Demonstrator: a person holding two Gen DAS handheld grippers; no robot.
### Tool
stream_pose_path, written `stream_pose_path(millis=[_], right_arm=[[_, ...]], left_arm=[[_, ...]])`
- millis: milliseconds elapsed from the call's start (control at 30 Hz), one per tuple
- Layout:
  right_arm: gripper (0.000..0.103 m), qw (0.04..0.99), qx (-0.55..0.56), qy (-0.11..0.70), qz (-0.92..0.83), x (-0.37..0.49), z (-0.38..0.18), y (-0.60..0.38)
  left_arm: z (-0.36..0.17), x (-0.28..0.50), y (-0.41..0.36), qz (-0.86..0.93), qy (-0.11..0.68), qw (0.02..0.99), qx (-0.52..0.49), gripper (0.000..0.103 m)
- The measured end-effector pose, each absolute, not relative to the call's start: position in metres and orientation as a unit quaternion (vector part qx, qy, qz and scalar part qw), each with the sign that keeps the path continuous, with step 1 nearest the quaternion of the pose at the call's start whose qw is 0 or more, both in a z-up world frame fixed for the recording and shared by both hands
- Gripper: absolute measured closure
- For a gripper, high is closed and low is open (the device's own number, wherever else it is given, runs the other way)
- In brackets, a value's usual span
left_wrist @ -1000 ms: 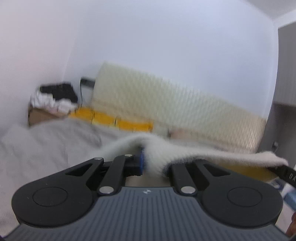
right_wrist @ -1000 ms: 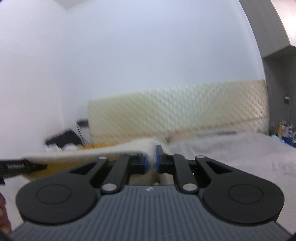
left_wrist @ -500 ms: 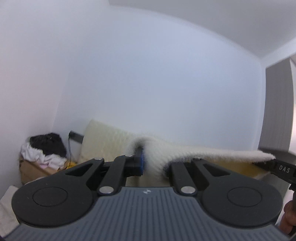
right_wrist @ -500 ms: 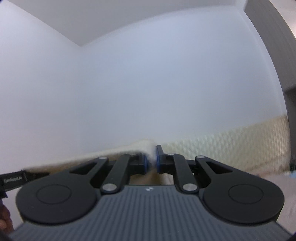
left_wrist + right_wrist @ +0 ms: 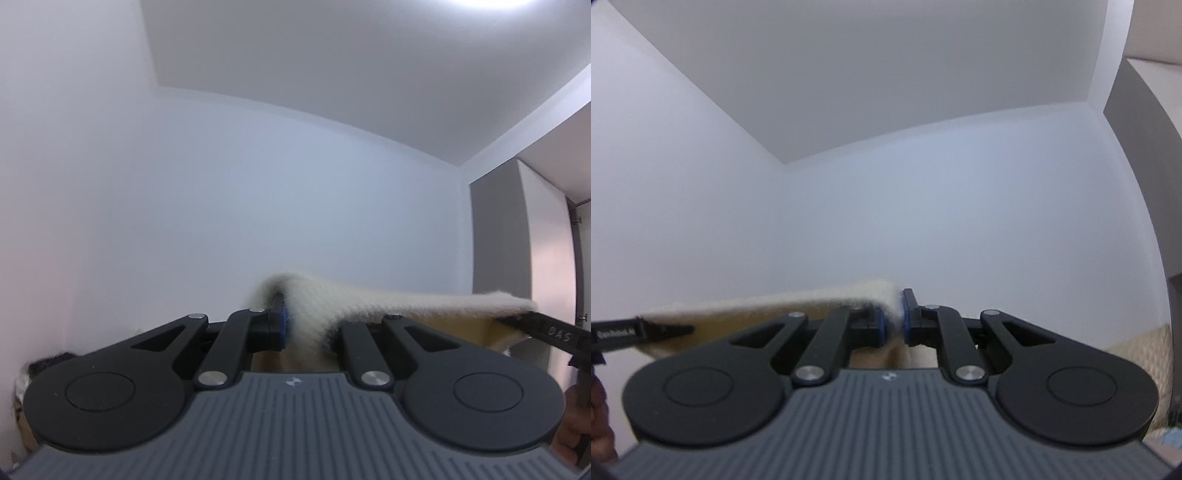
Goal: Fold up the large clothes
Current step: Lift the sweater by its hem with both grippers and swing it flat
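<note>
Both grippers, left (image 5: 295, 325) and right (image 5: 894, 320), clamp the cream fleece garment (image 5: 369, 299) aloft between them; folding not begun.

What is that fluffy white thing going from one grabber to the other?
A cream fleece garment stretches between the left gripper and the right gripper, each shut on it. Both wrist views show it.

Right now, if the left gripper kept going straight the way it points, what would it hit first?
Likely the white wall; nothing else shows ahead of the left gripper, shut on the cream garment, though depth is unclear.
</note>
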State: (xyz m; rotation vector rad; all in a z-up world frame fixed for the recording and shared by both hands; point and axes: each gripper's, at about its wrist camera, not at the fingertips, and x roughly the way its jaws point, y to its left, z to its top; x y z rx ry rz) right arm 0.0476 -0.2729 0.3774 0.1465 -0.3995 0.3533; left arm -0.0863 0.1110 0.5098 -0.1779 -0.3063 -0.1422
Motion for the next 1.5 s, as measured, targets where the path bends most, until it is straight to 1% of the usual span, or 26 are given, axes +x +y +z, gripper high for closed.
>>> stream_pose_path(millis=[100, 200, 300, 367, 533, 567, 667, 767, 800, 867, 900, 967, 1000, 1033, 1100, 1133, 1200, 1300, 1367, 1467, 1500], right_arm=[[0.092, 0.968, 0.055, -0.185, 0.162, 0.067, 0.380, -0.279], [0.092, 0.977, 0.047, -0.141, 0.155, 0.104, 0.364, -0.283], [0.092, 0.986, 0.036, -0.088, 0.140, 0.157, 0.329, -0.284], [0.092, 0.990, 0.030, -0.051, 0.129, 0.203, 0.296, -0.284], [0.091, 0.992, 0.052, 0.036, 0.105, 0.338, 0.193, -0.294], [0.091, 0.993, 0.052, 0.051, 0.097, 0.374, 0.165, -0.295], [0.091, 0.992, 0.037, 0.095, 0.074, 0.460, 0.096, -0.294], [0.091, 0.988, 0.018, 0.137, 0.065, 0.541, 0.026, -0.288], [0.091, 0.987, 0.013, 0.150, 0.062, 0.563, -0.001, -0.287], [0.091, 0.983, 0.009, 0.172, 0.060, 0.594, -0.032, -0.281], [0.091, 0.981, 0.010, 0.183, 0.059, 0.606, -0.047, -0.276], [0.091, 0.975, 0.015, 0.216, 0.055, 0.641, -0.083, -0.274], [0.091, 0.971, 0.020, 0.233, 0.054, 0.650, -0.100, -0.274], [0.091, 0.968, 0.026, 0.245, 0.053, 0.641, -0.112, -0.269], [0.091, 0.958, 0.039, 0.279, 0.049, 0.655, -0.148, -0.267], [0.091, 0.955, 0.042, 0.289, 0.047, 0.644, -0.156, -0.267], [0.091, 0.949, 0.051, 0.308, 0.044, 0.655, -0.181, -0.270], [0.091, 0.942, 0.066, 0.324, 0.051, 0.660, -0.193, -0.272], [0.090, 0.941, 0.067, 0.326, 0.056, 0.662, -0.188, -0.274], [0.089, 0.937, 0.066, 0.337, 0.058, 0.659, -0.178, -0.275], [0.089, 0.936, 0.070, 0.340, 0.058, 0.657, -0.171, -0.276]], left_arm=[[0.518, -0.075, 0.103, -0.080, -0.141, 0.984, -0.079, 0.094], [0.503, -0.030, 0.102, -0.076, -0.109, 0.988, -0.078, 0.094], [0.464, 0.032, 0.099, -0.077, -0.060, 0.991, -0.087, 0.093], [0.428, 0.081, 0.096, -0.076, -0.022, 0.993, -0.093, 0.093], [0.310, 0.219, 0.088, -0.082, 0.072, 0.987, -0.119, 0.092], [0.284, 0.249, 0.085, -0.078, 0.092, 0.985, -0.121, 0.092], [0.204, 0.340, 0.070, -0.068, 0.163, 0.976, -0.126, 0.092], [0.123, 0.413, 0.067, -0.060, 0.204, 0.968, -0.130, 0.092], [0.101, 0.438, 0.069, -0.059, 0.215, 0.966, -0.129, 0.092], [0.049, 0.490, 0.055, -0.060, 0.242, 0.959, -0.137, 0.092], [0.022, 0.530, 0.061, -0.059, 0.259, 0.954, -0.141, 0.092], [-0.026, 0.571, 0.058, -0.060, 0.292, 0.944, -0.145, 0.092], [-0.045, 0.607, 0.063, -0.060, 0.303, 0.940, -0.142, 0.092], [-0.061, 0.620, 0.060, -0.059, 0.314, 0.938, -0.138, 0.091], [-0.085, 0.637, 0.050, -0.061, 0.339, 0.930, -0.131, 0.090], [-0.096, 0.648, 0.048, -0.063, 0.352, 0.925, -0.130, 0.090], [-0.117, 0.660, 0.042, -0.063, 0.382, 0.914, -0.124, 0.090], [-0.148, 0.678, 0.031, -0.063, 0.405, 0.906, -0.109, 0.089], [-0.158, 0.685, 0.028, -0.063, 0.410, 0.903, -0.108, 0.089], [-0.162, 0.690, 0.028, -0.068, 0.416, 0.900, -0.113, 0.090], [-0.150, 0.683, 0.028, -0.072, 0.417, 0.899, -0.113, 0.088]])
